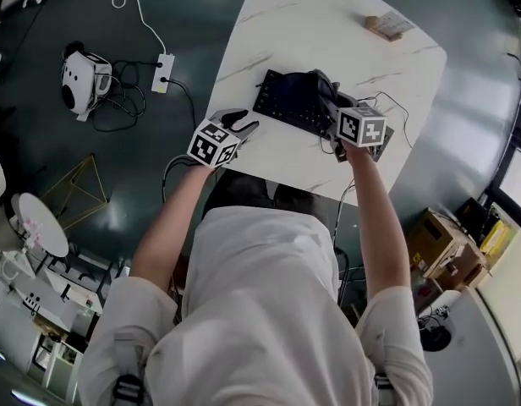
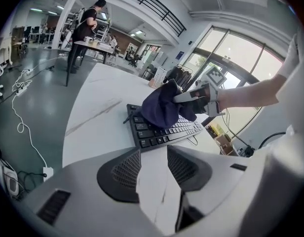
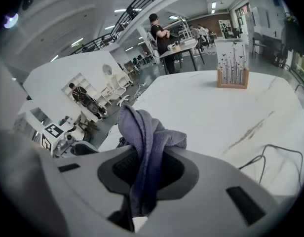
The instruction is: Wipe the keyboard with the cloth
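Observation:
A black keyboard lies on the white marble table. My right gripper is shut on a dark blue-purple cloth, which bunches out of the jaws. In the left gripper view the cloth hangs over the middle of the keys; I cannot tell whether it touches them. My left gripper stands open near the table's front edge, left of the keyboard, with nothing between its jaws. From the right gripper view the keyboard is hidden behind the cloth.
A small wooden holder stands at the table's far side. Thin cables run off the keyboard's right end. On the floor to the left are a power strip and a white device. A person stands at a distant table.

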The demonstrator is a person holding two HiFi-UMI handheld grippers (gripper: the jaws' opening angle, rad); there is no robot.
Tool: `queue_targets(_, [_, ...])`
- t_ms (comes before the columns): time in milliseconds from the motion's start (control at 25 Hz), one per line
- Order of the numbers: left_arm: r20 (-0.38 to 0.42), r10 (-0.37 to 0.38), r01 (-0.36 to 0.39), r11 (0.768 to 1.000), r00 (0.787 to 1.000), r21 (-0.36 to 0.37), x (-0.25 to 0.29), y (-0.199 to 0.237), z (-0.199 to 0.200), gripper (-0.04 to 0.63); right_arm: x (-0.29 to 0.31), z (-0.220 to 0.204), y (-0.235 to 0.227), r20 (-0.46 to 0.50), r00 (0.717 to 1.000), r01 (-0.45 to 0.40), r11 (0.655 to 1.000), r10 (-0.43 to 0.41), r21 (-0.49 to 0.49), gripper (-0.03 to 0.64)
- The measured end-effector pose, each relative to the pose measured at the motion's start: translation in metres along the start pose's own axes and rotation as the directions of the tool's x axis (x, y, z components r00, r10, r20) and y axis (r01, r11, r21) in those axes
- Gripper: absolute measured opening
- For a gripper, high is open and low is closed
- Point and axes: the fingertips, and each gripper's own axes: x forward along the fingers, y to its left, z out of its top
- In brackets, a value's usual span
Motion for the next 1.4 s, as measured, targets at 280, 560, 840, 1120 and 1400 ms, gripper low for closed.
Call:
queue_targets(280, [0.052, 0.026, -0.027, 0.999, 0.998, 0.02, -0.027, -0.014, 0.011, 0.159, -0.081, -0.016, 0.008, 0.128, 0.991, 0.04, 0.999, -0.038, -0.013, 0.087])
queue_targets(560, [0.155, 0.086, -0.092, 0.995, 0.984, 0.032, -0.067, -0.029, 0.021, 0.052, -0.175, -0.042, 0.007, 0.221, 0.969, 0.107, 0.994, -0.108, 0.015, 0.087])
queue_targets(840, [0.221, 0.192, -0.194, 0.981, 0.956, -0.015, -0.095, -0.056, 0.014, 0.018, -0.25, -0.093, -0.009, 0.275, 0.95, 0.138, 0.989, -0.145, 0.046, 0.087])
queue_targets(1120, [0.279, 0.294, -0.284, 0.956, 0.914, -0.076, -0.121, -0.105, -0.013, 0.014, -0.311, -0.148, -0.018, 0.332, 0.934, 0.113, 0.991, -0.133, 0.077, 0.087])
queue_targets(1400, [0.316, 0.35, -0.327, 0.937, 0.882, -0.124, -0.129, -0.157, -0.047, 0.014, -0.366, -0.2, -0.033, 0.376, 0.918, 0.114, 0.991, -0.13, 0.066, 0.087])
